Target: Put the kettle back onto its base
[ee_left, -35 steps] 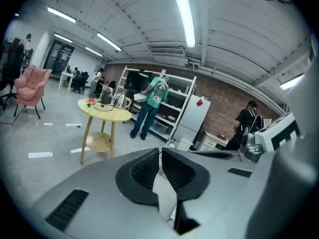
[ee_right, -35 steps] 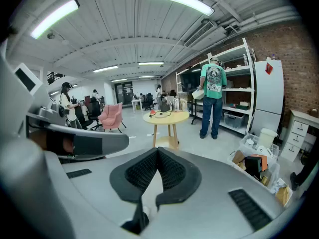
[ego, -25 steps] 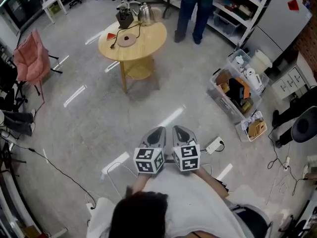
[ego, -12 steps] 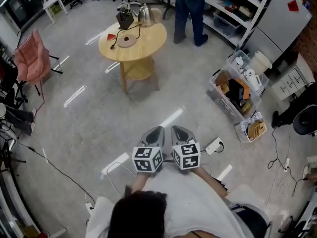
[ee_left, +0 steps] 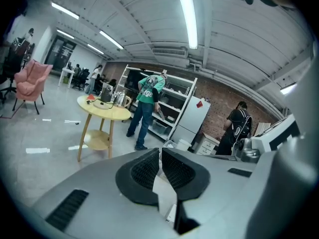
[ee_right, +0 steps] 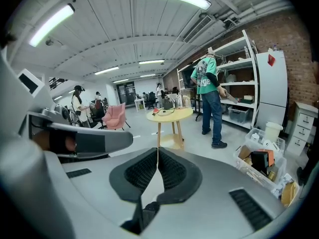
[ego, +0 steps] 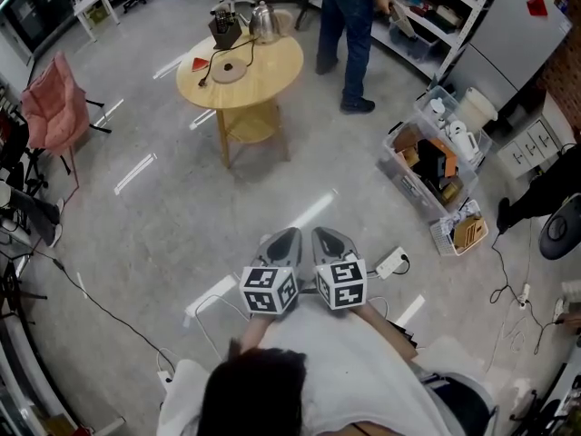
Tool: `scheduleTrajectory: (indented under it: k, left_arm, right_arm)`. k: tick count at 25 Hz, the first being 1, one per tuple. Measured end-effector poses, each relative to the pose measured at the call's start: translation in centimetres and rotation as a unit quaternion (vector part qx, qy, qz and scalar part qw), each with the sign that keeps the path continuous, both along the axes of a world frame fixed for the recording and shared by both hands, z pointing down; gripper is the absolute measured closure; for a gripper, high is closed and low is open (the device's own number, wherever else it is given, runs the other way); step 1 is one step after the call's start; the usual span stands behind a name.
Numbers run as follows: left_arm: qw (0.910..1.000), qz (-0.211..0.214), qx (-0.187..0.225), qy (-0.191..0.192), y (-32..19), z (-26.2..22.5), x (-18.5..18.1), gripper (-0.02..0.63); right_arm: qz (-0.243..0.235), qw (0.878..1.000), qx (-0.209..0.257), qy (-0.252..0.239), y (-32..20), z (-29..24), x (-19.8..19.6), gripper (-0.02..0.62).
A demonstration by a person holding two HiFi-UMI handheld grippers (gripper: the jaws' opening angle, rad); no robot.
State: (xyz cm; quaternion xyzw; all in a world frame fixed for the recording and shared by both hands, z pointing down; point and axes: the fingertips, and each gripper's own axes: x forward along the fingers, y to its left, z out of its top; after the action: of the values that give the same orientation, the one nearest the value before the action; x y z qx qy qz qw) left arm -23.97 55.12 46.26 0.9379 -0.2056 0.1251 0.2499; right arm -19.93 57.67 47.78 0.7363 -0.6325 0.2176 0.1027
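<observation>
Though far off, kettle [ego: 264, 24] (open floor [ego: 227, 209] between).

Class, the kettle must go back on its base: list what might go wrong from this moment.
1. A black cable runs across the table beside the base; the kettle might snag it.
2. A person in green stands close to the table and may get bumped.
</observation>
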Motion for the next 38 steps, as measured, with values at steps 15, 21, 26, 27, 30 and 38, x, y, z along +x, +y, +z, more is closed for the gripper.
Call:
scheduleTrajectory:
  k: [15, 21, 26, 27, 30, 38]
  left_arm:
    - [0.9999, -0.008, 0.013, 0.008, -4.0, -0.1, 1.3, 0.568]
    - [0.9999, -0.004, 0.009, 0.010, -5.9, 0.0, 2.2, 0.568]
    - [0.9999, 0.001, -0.001, 0.010, -7.7, 0.1, 3.1, 0.568]
    - [0.9999, 0.003, -0.003, 0.010, -8.1, 0.2, 3.4, 0.568]
    - [0.9999, 0.009, -0.006, 0.011, -9.4, 0.4, 4.2, 0.568]
    - [0.9997, 0.012, -0.020, 0.005, -12.3, 1.3, 5.7, 0.568]
  right_arm:
    - [-0.004, 0.999, 0.034, -0.015, -3.5, -1.1, 1.2, 0.566]
    - [0.004, 1.000, 0.025, -0.018, -5.2, -0.8, 2.1, 0.566]
    - [0.013, 1.000, 0.009, -0.016, -7.0, -0.3, 3.3, 0.566]
    - [0.015, 1.000, 0.005, -0.015, -7.3, -0.2, 3.5, 0.566]
    - [0.020, 1.000, -0.004, -0.015, -8.5, 0.3, 4.3, 0.566]
    - [0.024, 1.000, -0.015, -0.014, -11.1, 0.9, 5.7, 0.566]
